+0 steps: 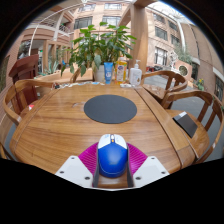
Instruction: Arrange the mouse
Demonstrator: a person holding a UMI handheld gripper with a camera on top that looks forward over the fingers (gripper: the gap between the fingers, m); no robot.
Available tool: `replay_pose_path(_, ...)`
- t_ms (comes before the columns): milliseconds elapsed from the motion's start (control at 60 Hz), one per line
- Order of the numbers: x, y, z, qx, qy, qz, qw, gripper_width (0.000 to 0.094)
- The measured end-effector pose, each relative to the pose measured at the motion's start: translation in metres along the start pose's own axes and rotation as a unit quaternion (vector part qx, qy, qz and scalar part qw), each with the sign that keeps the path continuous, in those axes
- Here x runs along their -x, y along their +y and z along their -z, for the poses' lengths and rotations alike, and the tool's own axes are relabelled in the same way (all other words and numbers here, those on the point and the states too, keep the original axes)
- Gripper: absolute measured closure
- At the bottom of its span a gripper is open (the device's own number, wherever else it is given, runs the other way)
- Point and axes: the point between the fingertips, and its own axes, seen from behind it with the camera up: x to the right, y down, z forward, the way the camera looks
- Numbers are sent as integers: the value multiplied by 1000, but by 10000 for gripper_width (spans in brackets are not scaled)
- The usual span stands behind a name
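Observation:
A blue and white computer mouse (112,156) sits between my gripper's (112,163) two fingers, its white front end pointing away. Both magenta pads (88,157) press against its sides, so the fingers are shut on it. It is held just above the near edge of a round wooden table (60,120). A round dark grey mouse mat (110,108) lies on the table beyond the fingers, near the table's middle, with bare wood between it and the mouse.
Bottles (120,71) and a potted plant (100,45) stand at the table's far edge. A dark phone-like slab (186,124) lies to the right. Wooden chairs (20,95) ring the table; large windows lie behind.

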Motion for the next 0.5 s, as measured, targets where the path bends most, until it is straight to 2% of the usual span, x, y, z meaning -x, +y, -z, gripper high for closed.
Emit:
replay_pose_path(167, -7, -18, 10, -3, 7, -9, 1000, 571)
replay_pose_path(317, -4, -124, 46, -95, -24, -32, 995, 569)
replay_pose_path(417, -6, -200, 52, -160, -28, -27, 986, 570)
replay_pose_path(500, -8, -244, 31, -178, -27, -31, 983, 572)
